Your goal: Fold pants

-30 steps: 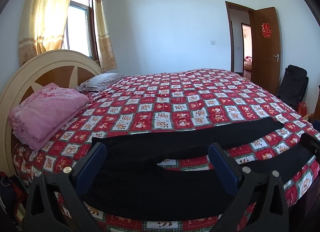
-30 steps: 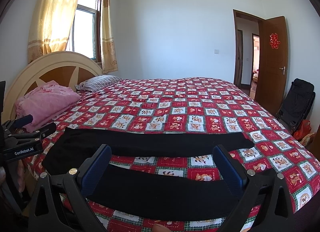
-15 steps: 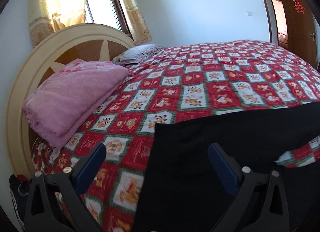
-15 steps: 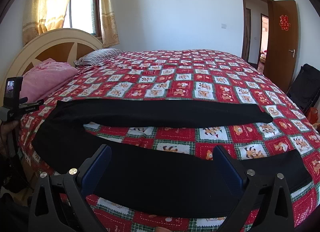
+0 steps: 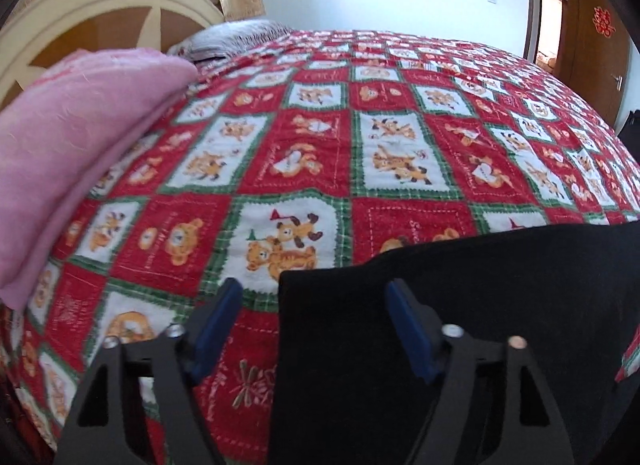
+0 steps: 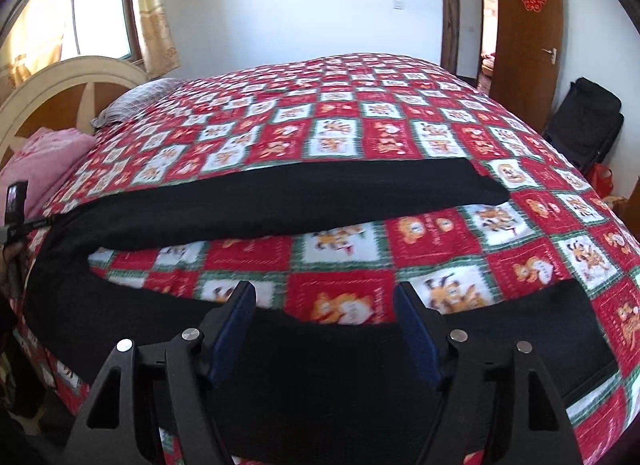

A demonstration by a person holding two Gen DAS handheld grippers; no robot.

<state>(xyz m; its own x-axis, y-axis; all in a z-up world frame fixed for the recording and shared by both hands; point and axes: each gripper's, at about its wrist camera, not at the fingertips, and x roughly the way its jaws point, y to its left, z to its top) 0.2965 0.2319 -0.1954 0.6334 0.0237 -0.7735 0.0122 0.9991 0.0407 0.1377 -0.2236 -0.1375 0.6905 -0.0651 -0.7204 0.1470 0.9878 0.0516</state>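
Black pants lie flat across the near side of the bed, legs spread apart, waist to the left. My left gripper is open, low over the waistband corner, its fingers straddling the waist's left edge. My right gripper is open, just above the near leg, around the leg's far edge. The far leg stretches to the right. The left gripper's body also shows at the left edge of the right wrist view.
The bed has a red patchwork quilt. A folded pink blanket lies by the headboard, left of the waist. A striped pillow lies farther back. A black chair and a wooden door stand at the right.
Both grippers have dropped forward and down towards the pants and their jaws have narrowed a little. The left one has swung left to the waistband corner.
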